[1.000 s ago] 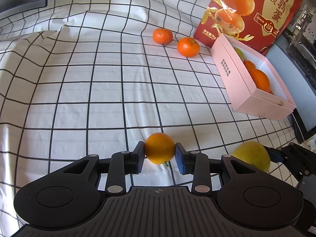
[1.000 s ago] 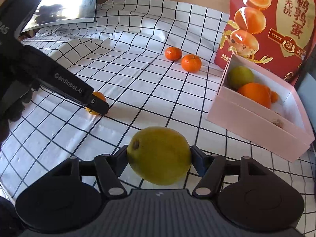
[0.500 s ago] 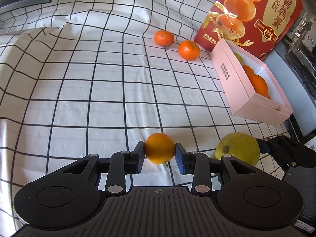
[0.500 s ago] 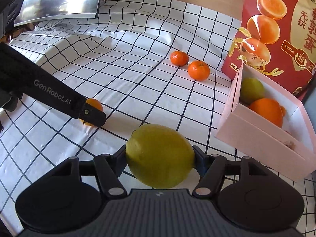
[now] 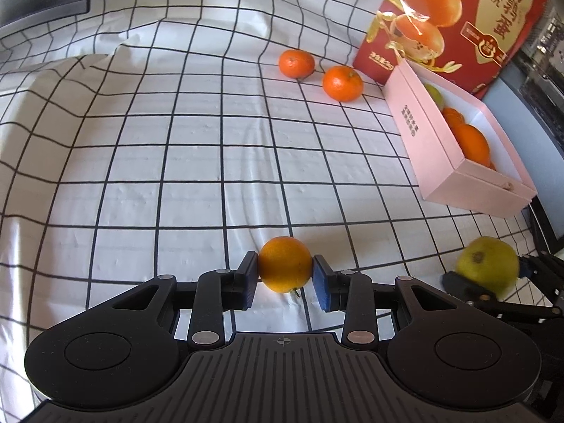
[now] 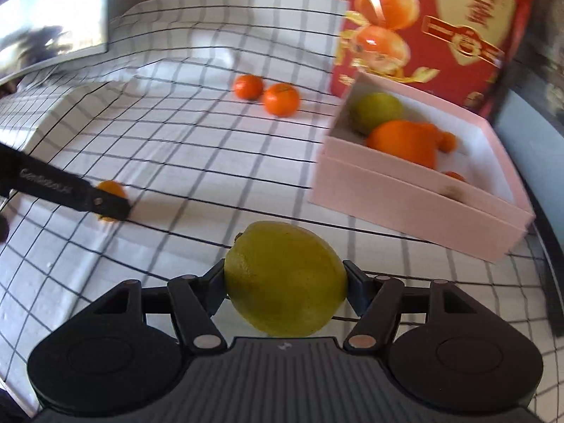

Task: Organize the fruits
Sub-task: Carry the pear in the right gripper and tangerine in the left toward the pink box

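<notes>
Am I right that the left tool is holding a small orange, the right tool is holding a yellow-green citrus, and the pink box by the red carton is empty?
Not quite: the pink box is not empty. The right wrist view shows a green fruit and a large orange inside. The rest stands: the left tool holds the small orange, and the right tool holds the yellow-green citrus, with the box by the red carton.

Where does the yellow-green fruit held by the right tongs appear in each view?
Left wrist view: yellow-green fruit at the far right edge, low, held in the right tongs.
Right wrist view: same fruit at bottom centre, clamped between the tongs' fingers.
Shared landmark: pink box, right of centre in both.
</notes>
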`<state>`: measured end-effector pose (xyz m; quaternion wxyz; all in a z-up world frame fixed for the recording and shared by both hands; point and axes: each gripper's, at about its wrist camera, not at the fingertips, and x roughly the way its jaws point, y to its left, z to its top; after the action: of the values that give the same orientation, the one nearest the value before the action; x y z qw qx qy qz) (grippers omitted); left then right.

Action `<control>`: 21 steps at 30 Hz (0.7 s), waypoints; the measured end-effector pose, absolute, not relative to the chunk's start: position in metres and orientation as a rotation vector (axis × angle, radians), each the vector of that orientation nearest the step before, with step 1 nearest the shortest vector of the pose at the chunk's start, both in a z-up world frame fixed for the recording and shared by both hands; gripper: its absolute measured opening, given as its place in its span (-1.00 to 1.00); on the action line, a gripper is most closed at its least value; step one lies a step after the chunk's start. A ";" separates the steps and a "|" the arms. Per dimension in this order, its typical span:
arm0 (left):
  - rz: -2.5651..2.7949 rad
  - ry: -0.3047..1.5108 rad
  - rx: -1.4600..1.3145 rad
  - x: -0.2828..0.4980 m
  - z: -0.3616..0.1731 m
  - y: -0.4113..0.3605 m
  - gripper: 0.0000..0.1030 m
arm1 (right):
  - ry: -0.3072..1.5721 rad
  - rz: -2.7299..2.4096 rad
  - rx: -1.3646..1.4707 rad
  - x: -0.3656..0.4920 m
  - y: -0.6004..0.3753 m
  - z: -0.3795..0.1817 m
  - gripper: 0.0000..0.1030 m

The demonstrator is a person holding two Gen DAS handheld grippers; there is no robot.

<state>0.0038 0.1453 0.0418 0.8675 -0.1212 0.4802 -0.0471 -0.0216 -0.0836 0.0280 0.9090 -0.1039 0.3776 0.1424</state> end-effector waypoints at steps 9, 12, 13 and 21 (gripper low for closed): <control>-0.054 0.975 -0.214 0.003 0.043 0.136 -0.29 | 0.759 0.275 -0.193 -0.029 -0.113 0.030 0.30; -0.063 0.982 -0.178 0.003 0.047 0.126 -0.29 | 0.757 0.275 -0.213 -0.033 -0.128 0.028 0.30; -0.073 0.978 -0.168 0.003 0.050 0.121 -0.29 | 0.760 0.270 -0.209 -0.032 -0.133 0.028 0.30; -0.156 0.849 -0.087 0.012 0.095 0.074 -0.29 | 0.729 0.238 -0.133 -0.018 -0.163 0.042 0.30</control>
<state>0.0123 0.0738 0.0950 0.9074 -0.0423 0.4113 -0.0757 -0.0182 -0.1628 0.0420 0.9252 -0.0647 0.3554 0.1161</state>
